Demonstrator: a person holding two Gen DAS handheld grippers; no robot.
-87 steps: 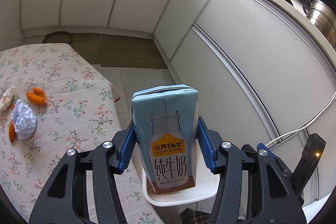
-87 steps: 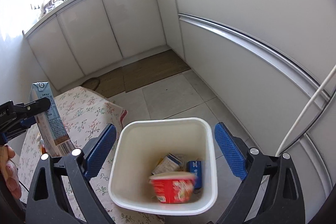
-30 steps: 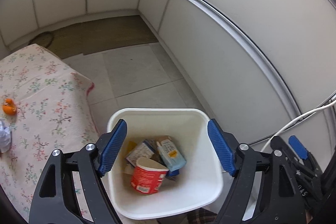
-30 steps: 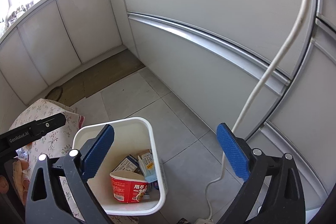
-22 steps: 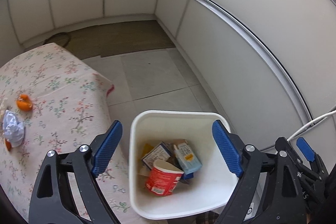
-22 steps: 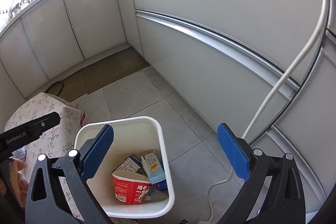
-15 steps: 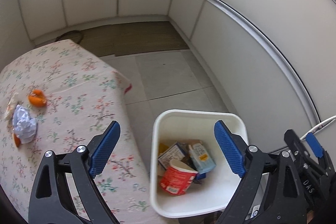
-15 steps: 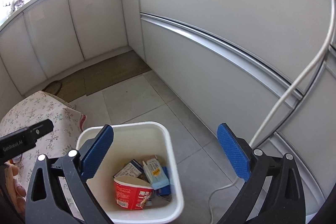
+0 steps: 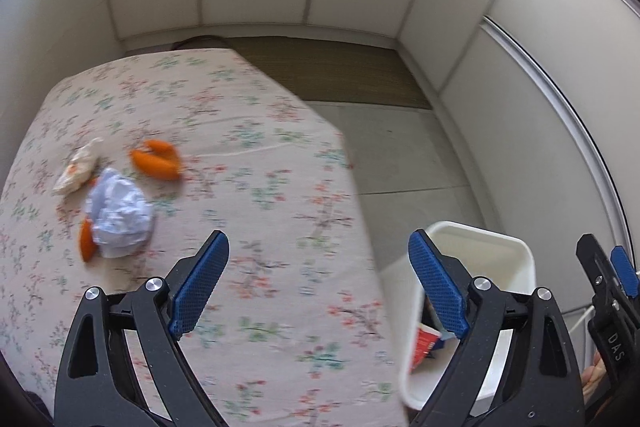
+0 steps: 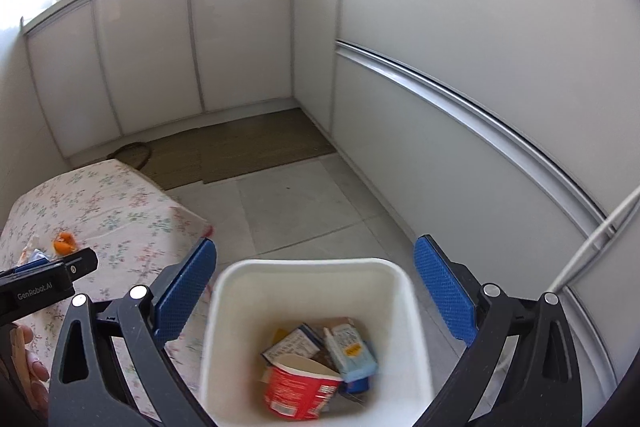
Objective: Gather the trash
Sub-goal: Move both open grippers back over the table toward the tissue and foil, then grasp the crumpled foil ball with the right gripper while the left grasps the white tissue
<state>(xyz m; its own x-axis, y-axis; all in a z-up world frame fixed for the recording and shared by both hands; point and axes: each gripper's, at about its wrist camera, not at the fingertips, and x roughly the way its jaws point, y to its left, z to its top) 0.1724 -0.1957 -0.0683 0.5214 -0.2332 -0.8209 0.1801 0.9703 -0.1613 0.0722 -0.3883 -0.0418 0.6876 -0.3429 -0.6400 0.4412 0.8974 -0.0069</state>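
Observation:
My left gripper (image 9: 320, 287) is open and empty above the near corner of the flowered table (image 9: 256, 163). On the table to its left lie a crumpled white paper ball (image 9: 119, 214), orange peel pieces (image 9: 157, 163) and a small wrapper (image 9: 78, 167). The white bin (image 9: 492, 259) stands on the floor to the right of the table. In the right wrist view my right gripper (image 10: 316, 291) hangs open and empty over the white bin (image 10: 394, 307), which holds a red cup (image 10: 298, 389), a light blue milk carton (image 10: 348, 347) and another carton (image 10: 292, 343).
White cabinet fronts (image 10: 460, 47) run along the far and right sides, with a brown mat (image 10: 240, 147) on the tiled floor. A white cable (image 10: 592, 239) hangs at the right. The left gripper's body (image 10: 44, 287) and a hand (image 10: 24, 363) show at the left edge.
The left gripper let the milk carton go into the bin, then swung left from over the bin to over the table. The right gripper's view drifted left, centring on the bin.

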